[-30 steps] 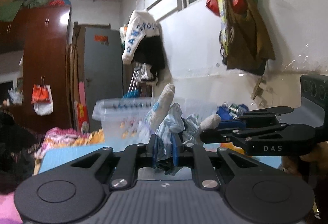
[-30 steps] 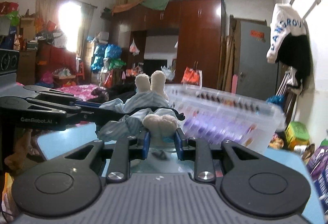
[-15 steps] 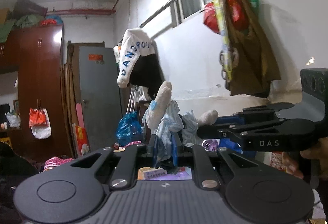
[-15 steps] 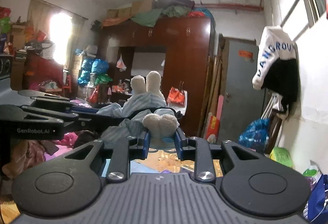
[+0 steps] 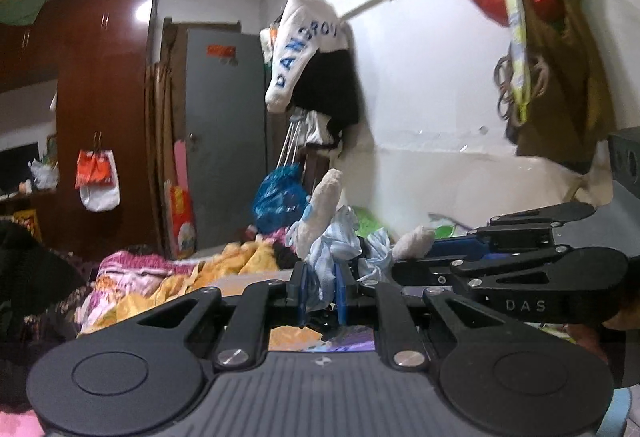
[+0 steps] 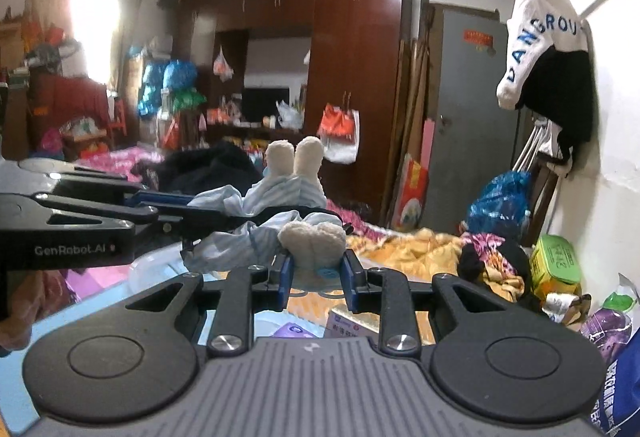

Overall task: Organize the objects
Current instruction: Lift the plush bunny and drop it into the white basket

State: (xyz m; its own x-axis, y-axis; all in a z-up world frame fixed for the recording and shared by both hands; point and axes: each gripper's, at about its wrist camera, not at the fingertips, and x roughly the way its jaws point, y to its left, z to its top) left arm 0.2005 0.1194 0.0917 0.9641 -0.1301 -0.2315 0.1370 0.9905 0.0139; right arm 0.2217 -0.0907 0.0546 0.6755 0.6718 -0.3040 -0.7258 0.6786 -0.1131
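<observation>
Item: plush toy in striped pyjamas (image 6: 280,193), carried mid-air between my left hand-held gripper (image 5: 320,291), pinching its cloth, and right hand-held gripper (image 6: 316,273), clamping its fleecy limb; I judge next: pick a spot and lower it.

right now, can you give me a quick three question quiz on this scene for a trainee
1. True or false: the left claw and the right claw are both shut on the same soft toy.
2. Which part does the right claw pinch? A) a cream fuzzy paw B) the striped blue cloth C) nothing
3. Fill the gap: the white sleeve with blue letters hangs beside a grey ____.

Key:
1. True
2. A; the paw sits between its fingers, while the left claw pinches the striped cloth.
3. door
</observation>
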